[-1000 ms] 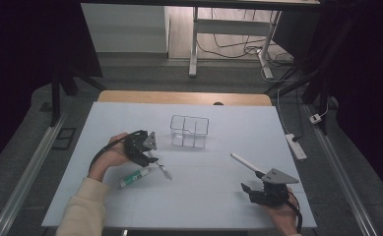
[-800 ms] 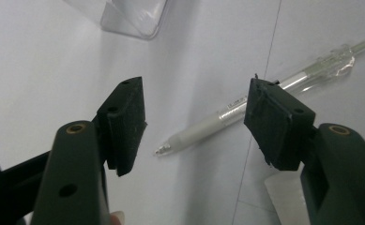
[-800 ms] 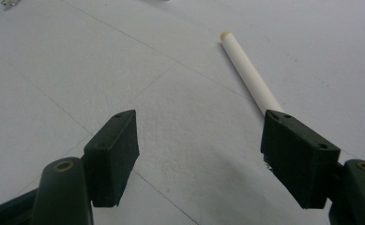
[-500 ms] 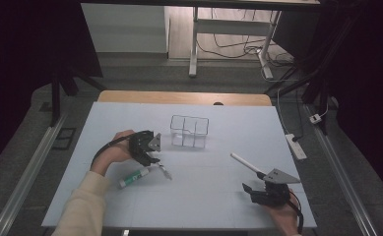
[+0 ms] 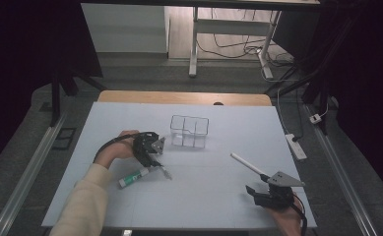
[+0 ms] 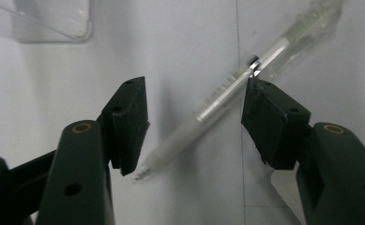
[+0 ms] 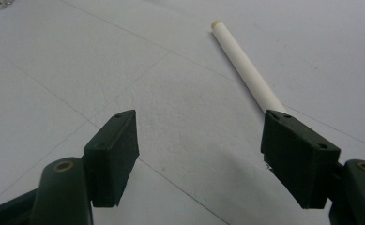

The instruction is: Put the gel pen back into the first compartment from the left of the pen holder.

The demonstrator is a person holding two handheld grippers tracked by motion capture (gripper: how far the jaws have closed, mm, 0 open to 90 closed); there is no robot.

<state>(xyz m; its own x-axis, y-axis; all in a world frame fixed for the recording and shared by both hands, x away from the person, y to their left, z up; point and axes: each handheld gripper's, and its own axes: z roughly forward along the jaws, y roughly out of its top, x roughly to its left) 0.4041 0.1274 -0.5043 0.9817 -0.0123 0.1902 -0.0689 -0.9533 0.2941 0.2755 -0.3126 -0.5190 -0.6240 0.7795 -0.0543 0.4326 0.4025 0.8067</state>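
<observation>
Your left hand-held gripper (image 6: pixel 194 126) has been narrowing, jaws wide astride the clear pen (image 6: pixel 227 93) on the table (image 6: pixel 180 47); not yet gripped. Next, squeeze shut.

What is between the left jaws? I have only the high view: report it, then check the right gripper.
Observer: In the left gripper view a clear pen lies slantwise on the table between the jaws of the left gripper. They have just been closing, but the pads do not press it.
Operator: Give me its tip.
Observer: The writing tip points toward the camera, close to the pad on that view's left.
Operator: Now the right gripper.
Observer: The right gripper is open with bare table between its jaws. The white stick runs up to the pad on its view's right.
</observation>
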